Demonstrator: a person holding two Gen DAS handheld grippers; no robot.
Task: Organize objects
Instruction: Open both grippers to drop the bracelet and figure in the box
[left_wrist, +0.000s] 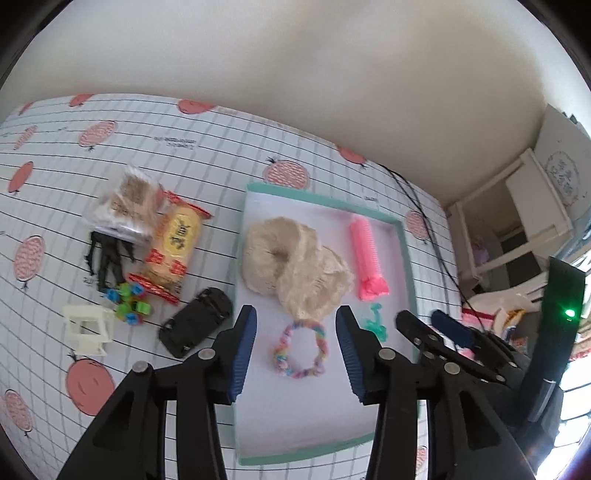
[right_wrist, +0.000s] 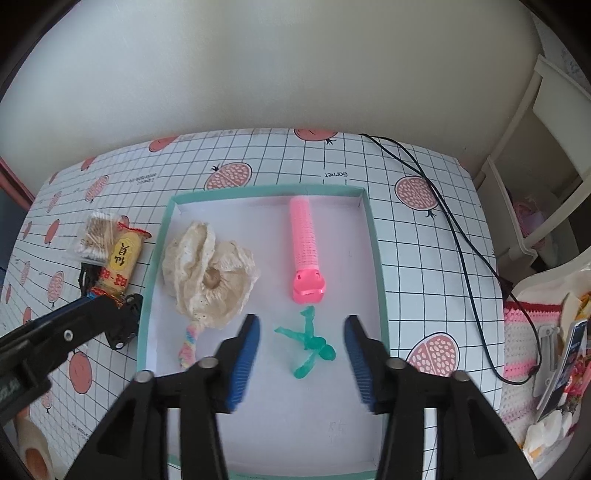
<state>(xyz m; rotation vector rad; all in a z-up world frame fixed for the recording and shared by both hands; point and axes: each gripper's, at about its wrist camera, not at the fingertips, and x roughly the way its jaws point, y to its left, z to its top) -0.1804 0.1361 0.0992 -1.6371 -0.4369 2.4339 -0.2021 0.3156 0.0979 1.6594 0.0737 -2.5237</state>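
Note:
A shallow teal-rimmed tray (left_wrist: 325, 201) (right_wrist: 376, 258) lies on the patterned table. Inside it are a cream lace scrunchie (left_wrist: 295, 258) (right_wrist: 210, 273), a pink hair roller (left_wrist: 365, 254) (right_wrist: 304, 243), a green clip (left_wrist: 375, 321) (right_wrist: 308, 338) and a rainbow hair tie (left_wrist: 301, 350) (right_wrist: 189, 345). My left gripper (left_wrist: 295, 354) hangs open over the hair tie, empty. Open and empty too, my right gripper (right_wrist: 303, 354) hovers above the green clip and shows at the right in the left wrist view (left_wrist: 424, 325).
Left of the tray lie a cotton-swab pack (left_wrist: 127, 201) (right_wrist: 96, 236), a yellow snack packet (left_wrist: 175, 247) (right_wrist: 120, 262), a black claw clip (left_wrist: 107, 258), small colourful clips (left_wrist: 129, 302), a white holder (left_wrist: 88, 328) and a black toy car (left_wrist: 197, 321). A black cable (right_wrist: 454, 236) runs right of the tray.

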